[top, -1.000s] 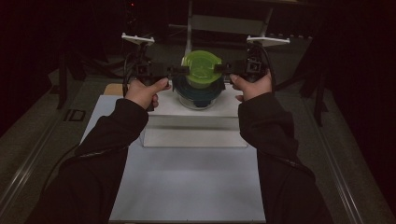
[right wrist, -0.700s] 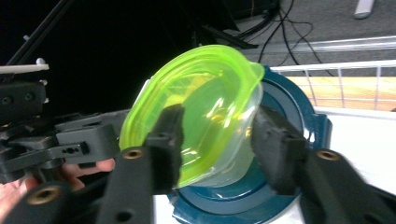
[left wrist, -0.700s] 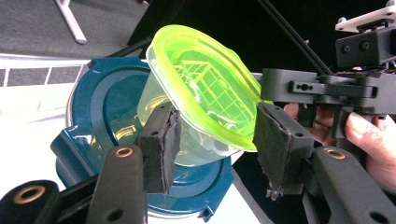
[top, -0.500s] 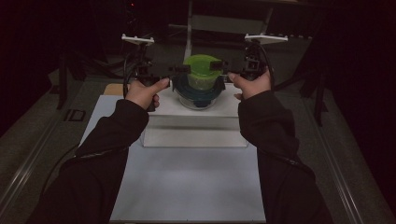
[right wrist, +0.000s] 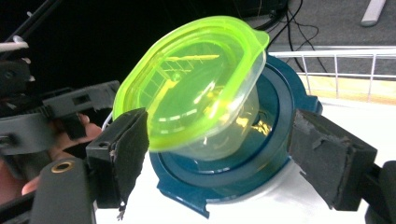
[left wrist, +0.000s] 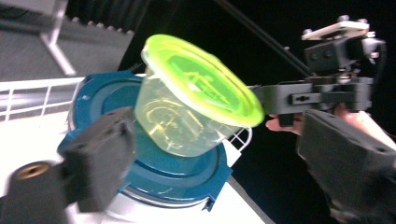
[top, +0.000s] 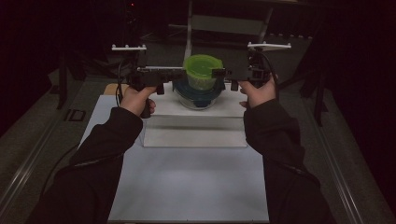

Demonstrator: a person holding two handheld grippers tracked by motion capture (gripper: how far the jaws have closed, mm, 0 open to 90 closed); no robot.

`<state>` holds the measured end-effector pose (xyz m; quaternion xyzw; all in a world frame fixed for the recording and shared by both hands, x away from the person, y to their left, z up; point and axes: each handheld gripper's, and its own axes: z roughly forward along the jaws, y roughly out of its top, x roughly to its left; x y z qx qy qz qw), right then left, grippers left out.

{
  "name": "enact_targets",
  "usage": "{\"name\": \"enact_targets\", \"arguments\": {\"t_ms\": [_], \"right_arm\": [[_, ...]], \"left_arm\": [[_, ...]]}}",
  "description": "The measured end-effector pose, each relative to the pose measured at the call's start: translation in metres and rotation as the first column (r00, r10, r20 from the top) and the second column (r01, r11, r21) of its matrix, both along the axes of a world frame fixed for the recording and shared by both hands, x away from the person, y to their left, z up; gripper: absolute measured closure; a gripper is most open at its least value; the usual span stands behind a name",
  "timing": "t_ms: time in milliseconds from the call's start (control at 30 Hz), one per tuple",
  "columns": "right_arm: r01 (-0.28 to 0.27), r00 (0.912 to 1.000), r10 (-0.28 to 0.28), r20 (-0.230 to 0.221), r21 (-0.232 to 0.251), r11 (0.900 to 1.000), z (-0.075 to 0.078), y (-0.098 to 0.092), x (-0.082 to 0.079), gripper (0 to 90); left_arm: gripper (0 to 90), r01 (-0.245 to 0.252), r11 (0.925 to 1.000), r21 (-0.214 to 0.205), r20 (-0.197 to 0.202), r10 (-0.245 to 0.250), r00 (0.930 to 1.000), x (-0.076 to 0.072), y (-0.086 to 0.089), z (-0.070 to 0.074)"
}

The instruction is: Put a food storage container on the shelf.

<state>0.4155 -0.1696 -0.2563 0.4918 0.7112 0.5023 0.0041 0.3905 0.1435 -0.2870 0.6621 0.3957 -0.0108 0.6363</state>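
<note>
A clear tub with a bright green lid (top: pixel 201 70) rests on the blue lid of a larger glass container (top: pixel 198 93), which stands on a white raised platform (top: pixel 196 109). My left gripper (top: pixel 180 73) reaches in from the left and my right gripper (top: pixel 217 73) from the right, level with the tub. In the left gripper view the tub (left wrist: pixel 196 107) lies between my left gripper's (left wrist: pixel 219 158) jaws, which stand apart from it. In the right gripper view the tub (right wrist: pixel 191 88) likewise lies free between my right gripper's (right wrist: pixel 229 156) spread jaws. Both pairs of jaws have just been opening.
A white wire rail (right wrist: pixel 336 58) runs behind the platform, with a wooden board (right wrist: pixel 350 88) under it. A pale mat (top: pixel 196 186) covers the table in front of the platform. Dark stands and cables crowd the back of the table.
Both grippers' jaws have spread away from the green-lidded tub, which now stands free on the blue lid. The hands have stayed about where they were.
</note>
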Motion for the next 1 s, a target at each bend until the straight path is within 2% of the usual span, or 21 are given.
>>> {"name": "enact_targets", "arguments": {"t_ms": [33, 67, 100, 167, 200, 233, 333, 433, 600, 700, 733, 767, 1000], "right_arm": [[-0.004, 1.0000, 0.004, 0.006, -0.001, 1.0000, -0.001, -0.001, -0.002, 20.3], [-0.007, 0.9999, 0.007, 0.010, -0.002, 1.0000, -0.001, -0.001, -0.004, 20.3], [-0.007, 0.9999, 0.007, 0.010, -0.002, 1.0000, -0.001, -0.001, -0.004, 20.3], [-0.016, 0.9994, 0.016, 0.030, -0.008, 0.9998, -0.004, -0.003, -0.008, 18.1], [-0.019, 0.9990, 0.019, 0.039, -0.012, 0.9998, -0.007, -0.005, -0.012, 18.1], [-0.022, 0.9989, 0.022, 0.041, -0.016, 0.9996, -0.009, -0.007, -0.014, 18.1], [-0.034, 0.9980, 0.035, 0.052, -0.020, 0.9992, -0.014, -0.010, -0.021, 18.2], [-0.050, 0.9964, 0.052, 0.066, -0.024, 0.9984, -0.021, -0.013, -0.030, 18.2], [-0.081, 0.9933, 0.083, 0.080, -0.023, 0.9965, -0.033, -0.017, -0.046, 18.3], [-0.092, 0.9920, 0.094, 0.085, -0.024, 0.9955, -0.038, -0.018, -0.053, 18.3], [-0.096, 0.9916, 0.098, 0.085, -0.026, 0.9950, -0.040, -0.018, -0.056, 18.3], [-0.108, 0.9897, 0.110, 0.092, -0.029, 0.9938, -0.046, -0.019, -0.064, 18.3], [-0.119, 0.9836, 0.124, 0.130, -0.050, 0.9917, -0.068, -0.021, -0.084, 17.5]], "left_arm": [[4.9, 0.000, 1.0000, 0.000, 0.000, 0.000, 1.0000, 0.000, 0.000, 0.000], [4.0, 0.022, 0.9998, -0.002, 0.025, -0.022, 0.9994, -0.004, 0.001, -0.001], [3.9, 0.022, 0.9998, -0.002, 0.025, -0.022, 0.9994, -0.004, 0.001, -0.001], [3.6, 0.018, 0.9995, 0.027, 0.063, -0.020, 0.9978, -0.012, -0.001, -0.002], [2.9, 0.018, 0.9995, 0.027, 0.063, -0.020, 0.9978, -0.012, -0.001, -0.002], [1.7, 0.010, 0.9985, 0.053, 0.089, -0.014, 0.9960, -0.017, -0.002, -0.003], [1.6, 0.011, 0.9977, 0.066, 0.124, -0.019, 0.9921, -0.027, -0.003, -0.005], [0.6, 0.009, 0.9981, 0.061, 0.135, -0.018, 0.9906, -0.034, -0.002, -0.007], [0.2, 0.018, 0.9946, 0.102, 0.146, -0.033, 0.9887, -0.047, -0.004, -0.015], [0.2, 0.027, 0.9937, 0.109, 0.142, -0.042, 0.9890, -0.051, -0.004, -0.020], [0.2, 0.029, 0.9928, 0.116, 0.148, -0.046, 0.9880, -0.056, -0.004, -0.024], [0.2, 0.029, 0.9924, 0.120, 0.149, -0.047, 0.9877, -0.059, -0.004, -0.026], [0.2, 0.025, 0.9880, 0.152, 0.193, -0.055, 0.9797, -0.080, -0.005, -0.041]]}}
